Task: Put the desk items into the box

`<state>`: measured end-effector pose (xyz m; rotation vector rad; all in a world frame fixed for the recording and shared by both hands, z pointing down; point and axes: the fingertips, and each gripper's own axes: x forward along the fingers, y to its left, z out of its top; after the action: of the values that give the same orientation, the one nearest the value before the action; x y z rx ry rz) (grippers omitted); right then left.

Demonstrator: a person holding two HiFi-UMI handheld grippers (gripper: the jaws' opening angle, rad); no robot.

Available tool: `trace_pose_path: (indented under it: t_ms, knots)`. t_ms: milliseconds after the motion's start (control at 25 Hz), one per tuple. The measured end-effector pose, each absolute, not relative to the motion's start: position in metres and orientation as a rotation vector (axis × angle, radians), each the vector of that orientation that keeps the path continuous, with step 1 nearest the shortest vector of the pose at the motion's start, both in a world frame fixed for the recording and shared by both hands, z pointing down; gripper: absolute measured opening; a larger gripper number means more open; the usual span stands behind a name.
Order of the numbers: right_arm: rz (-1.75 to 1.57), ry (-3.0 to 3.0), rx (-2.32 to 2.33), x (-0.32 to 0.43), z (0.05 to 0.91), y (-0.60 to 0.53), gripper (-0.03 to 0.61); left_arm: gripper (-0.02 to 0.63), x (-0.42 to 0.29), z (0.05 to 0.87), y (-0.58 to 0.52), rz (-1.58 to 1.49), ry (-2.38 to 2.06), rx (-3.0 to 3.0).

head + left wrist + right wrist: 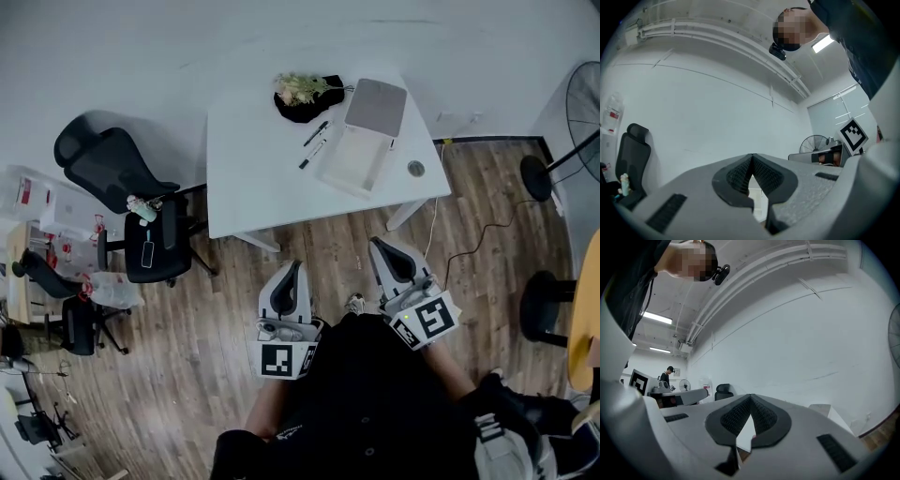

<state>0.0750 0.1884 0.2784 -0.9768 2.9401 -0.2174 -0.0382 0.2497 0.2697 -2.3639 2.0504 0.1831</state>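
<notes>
Black office chair (117, 164) is seen left of the table (253, 178); floor fan (581, 112) at right; cable (473, 246) is trailed over wood floor (206, 319).

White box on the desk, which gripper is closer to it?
Right. The right gripper is below the box, off the desk's near edge; the left gripper is lower and further left.

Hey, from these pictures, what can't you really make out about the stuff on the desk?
- Head view: the two dark pen-like items and the small round thing on the table are too small to identify.
- Head view: the box is too distant to check for small contents.
- Left gripper view: the left tongs fill the lower frame, hiding the desk items.
- Right gripper view: the right tongs do the same.
</notes>
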Motion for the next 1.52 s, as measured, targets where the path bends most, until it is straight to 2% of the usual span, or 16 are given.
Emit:
trace_pose_path:
  t_ms: [400,720,1080,1520]
  knots:
    - [-0.291,2.924,-1.096,0.109,0.3,0.153,0.0,0.006,-0.012,0.295,0.206,0.161,2.034,-2.475]
    - [-0.327,2.825,-1.352,0.132,0.318,0.117,-0.002,0.006,-0.002,0.304,0.151,0.174,1.853,-2.614]
    - [-0.307,2.745,-1.533,0.105,0.308,0.037,-0.002,0.006,-0.025,0.31,0.048,0.156,1.653,-2.775]
    - [-0.289,2.682,-1.674,0.038,0.309,-0.034,-0.002,0.006,-0.095,0.321,-0.045,0.146,1.542,-2.856]
